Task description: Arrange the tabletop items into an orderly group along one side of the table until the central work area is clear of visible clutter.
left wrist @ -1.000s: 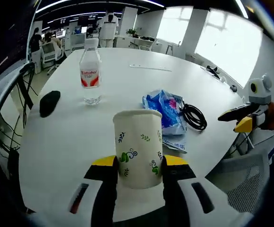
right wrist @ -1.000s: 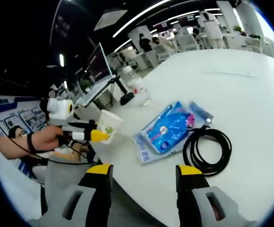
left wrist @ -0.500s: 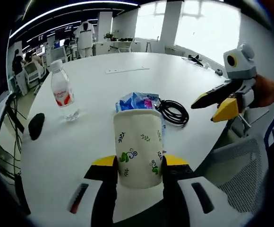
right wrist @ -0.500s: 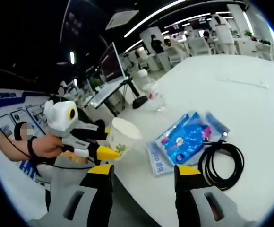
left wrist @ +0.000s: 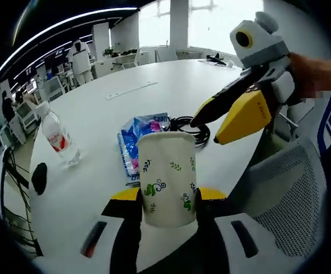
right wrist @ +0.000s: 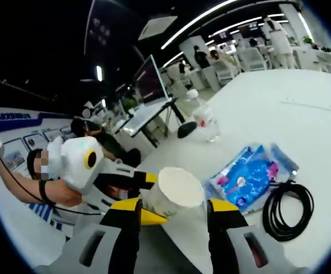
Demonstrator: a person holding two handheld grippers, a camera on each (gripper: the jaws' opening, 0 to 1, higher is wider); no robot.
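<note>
The left gripper is clamping the paper cup over the table's near edge; the right gripper, jaws spread and empty, is crowding it and risking a knock.

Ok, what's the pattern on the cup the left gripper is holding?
The paper cup is cream-white with small green and blue leaf and swirl sprigs, clearest in the left gripper view.
</note>
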